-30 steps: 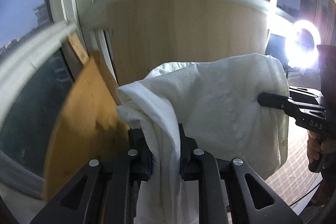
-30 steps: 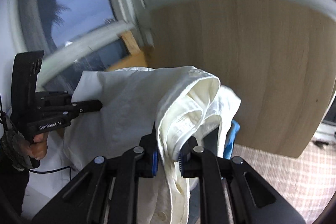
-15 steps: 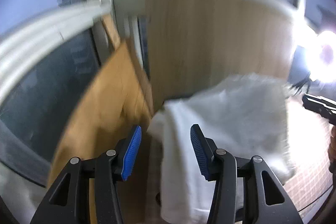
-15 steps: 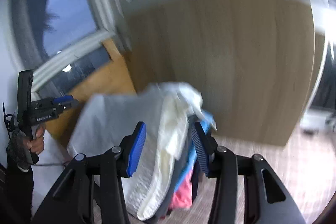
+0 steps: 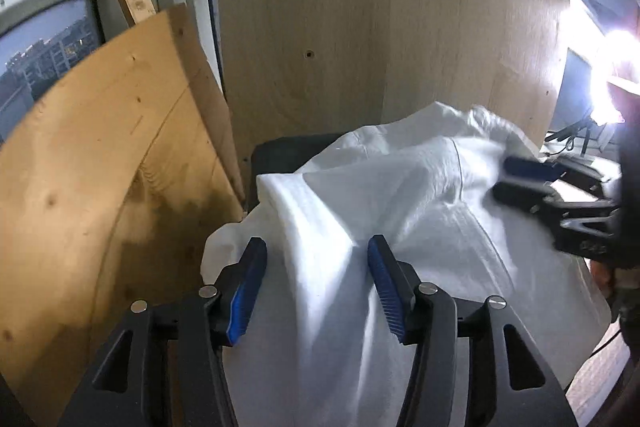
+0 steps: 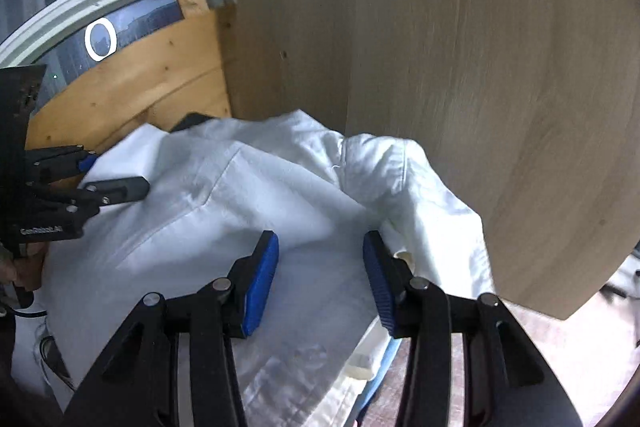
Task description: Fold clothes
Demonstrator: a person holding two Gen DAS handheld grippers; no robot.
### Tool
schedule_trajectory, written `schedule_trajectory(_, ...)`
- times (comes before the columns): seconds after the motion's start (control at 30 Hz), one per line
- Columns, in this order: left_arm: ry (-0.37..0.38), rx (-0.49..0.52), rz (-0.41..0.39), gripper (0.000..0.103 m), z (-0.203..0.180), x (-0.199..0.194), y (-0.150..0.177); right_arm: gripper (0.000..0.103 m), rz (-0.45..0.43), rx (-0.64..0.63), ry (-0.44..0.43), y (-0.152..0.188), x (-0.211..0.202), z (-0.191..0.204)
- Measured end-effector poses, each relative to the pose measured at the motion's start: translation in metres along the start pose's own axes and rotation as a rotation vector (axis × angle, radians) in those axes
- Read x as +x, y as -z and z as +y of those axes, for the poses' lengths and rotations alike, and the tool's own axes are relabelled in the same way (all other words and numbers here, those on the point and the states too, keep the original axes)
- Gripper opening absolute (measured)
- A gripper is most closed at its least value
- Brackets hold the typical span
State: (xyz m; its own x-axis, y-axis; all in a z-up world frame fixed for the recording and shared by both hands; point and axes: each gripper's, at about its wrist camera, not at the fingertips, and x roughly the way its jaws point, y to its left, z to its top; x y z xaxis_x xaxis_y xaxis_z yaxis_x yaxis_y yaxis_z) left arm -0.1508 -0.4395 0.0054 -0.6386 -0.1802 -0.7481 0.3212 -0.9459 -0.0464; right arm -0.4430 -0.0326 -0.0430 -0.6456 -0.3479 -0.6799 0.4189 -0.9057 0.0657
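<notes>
Leaning on window wall: pale wood panel (image 5: 384,27); white shirt (image 5: 400,211) heaped below; both grippers, left gripper (image 5: 316,283) & right gripper (image 6: 320,275), wide apart.

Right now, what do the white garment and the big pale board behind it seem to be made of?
White garment: probably woven cotton, matte, with soft creases and stitched seams. Pale board: seemingly wood veneer or laminate, smooth, with faint straight grain and small drilled holes.

The left gripper (image 6: 116,173) body reads "GenRobot.AI" (blurred, white lettering)
</notes>
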Motion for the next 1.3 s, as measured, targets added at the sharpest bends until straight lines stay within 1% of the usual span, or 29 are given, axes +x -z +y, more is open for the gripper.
schedule_trajectory(0.1,-0.004,-0.015,-0.001,0.052,0.0,-0.007,-0.002,0.042,-0.022,0.008,-0.011,-0.001,-0.023,0.004)
schedule_trajectory(0.17,-0.041,-0.003,-0.028,0.049,-0.007,-0.03,-0.001,0.043,-0.036,0.013,-0.019,-0.001,-0.039,0.007)
schedule_trajectory(0.2,-0.055,0.01,-0.053,0.049,-0.012,-0.046,0.0,0.045,-0.044,0.016,-0.022,-0.001,-0.047,0.008)
schedule_trajectory(0.23,-0.057,0.025,-0.08,0.051,-0.019,-0.061,0.003,0.046,-0.051,0.018,-0.026,-0.002,-0.055,0.01)
schedule_trajectory(0.27,-0.051,0.04,-0.107,0.051,-0.025,-0.076,0.008,0.049,-0.058,0.021,-0.03,-0.002,-0.063,0.011)
schedule_trajectory(0.3,-0.045,0.046,-0.122,0.052,-0.03,-0.087,0.015,0.053,-0.069,-0.002,-0.033,0.004,-0.077,0.023)
schedule_trajectory(0.37,-0.031,0.049,-0.128,0.053,-0.038,-0.098,0.031,0.056,-0.076,-0.03,-0.043,0.019,-0.089,0.037)
schedule_trajectory(0.4,-0.023,0.05,-0.119,0.054,-0.04,-0.099,0.041,0.057,-0.062,-0.038,-0.051,0.03,-0.089,0.044)
schedule_trajectory(0.47,-0.03,0.046,-0.084,0.054,-0.04,-0.093,0.054,0.057,-0.011,-0.031,-0.061,0.047,-0.079,0.044)
schedule_trajectory(0.53,-0.044,0.027,-0.037,0.054,-0.036,-0.08,0.068,0.057,0.071,-0.028,-0.04,0.066,-0.061,0.043)
schedule_trajectory(0.57,-0.053,0.023,-0.027,0.055,-0.033,-0.077,0.073,0.057,0.112,-0.029,-0.026,0.077,-0.058,0.04)
schedule_trajectory(0.63,-0.069,0.013,-0.033,0.056,-0.027,-0.081,0.079,0.057,0.141,-0.024,0.003,0.094,-0.065,0.03)
schedule_trajectory(0.73,-0.083,-0.022,-0.067,0.055,-0.018,-0.106,0.081,0.059,0.113,0.055,0.059,0.1,-0.093,0.008)
schedule_trajectory(0.8,-0.066,-0.042,-0.095,0.056,-0.018,-0.123,0.082,0.058,0.045,0.061,0.115,0.095,-0.119,0.006)
schedule_trajectory(0.87,-0.045,-0.064,-0.124,0.06,-0.024,-0.139,0.083,0.059,-0.004,0.075,0.087,0.092,-0.138,0.013)
schedule_trajectory(0.9,-0.037,-0.069,-0.132,0.06,-0.03,-0.145,0.085,0.059,-0.028,0.082,0.071,0.09,-0.148,0.016)
schedule_trajectory(0.93,-0.031,-0.064,-0.135,0.062,-0.041,-0.15,0.089,0.059,-0.026,0.067,0.085,0.09,-0.15,0.026)
schedule_trajectory(0.97,-0.027,-0.055,-0.137,0.065,-0.053,-0.154,0.095,0.062,-0.022,0.052,0.1,0.089,-0.151,0.036)
schedule_trajectory(1.0,-0.023,-0.046,-0.14,0.071,-0.065,-0.159,0.101,0.07,-0.019,0.036,0.116,0.089,-0.153,0.046)
schedule_trajectory(1.03,-0.018,-0.034,-0.141,0.076,-0.077,-0.164,0.108,0.072,-0.015,0.02,0.131,0.088,-0.154,0.056)
schedule_trajectory(1.1,-0.01,-0.011,-0.13,0.077,-0.099,-0.17,0.124,0.073,0.0,0.037,0.158,0.101,-0.16,0.059)
schedule_trajectory(1.17,-0.008,0.003,-0.093,0.077,-0.114,-0.167,0.132,0.073,0.015,0.056,0.184,0.114,-0.167,0.062)
schedule_trajectory(1.23,-0.025,0.002,-0.06,0.077,-0.125,-0.171,0.145,0.074,0.03,0.075,0.21,0.127,-0.173,0.064)
schedule_trajectory(1.3,-0.023,0.001,-0.034,0.077,-0.132,-0.17,0.154,0.074,0.045,0.094,0.237,0.14,-0.179,0.066)
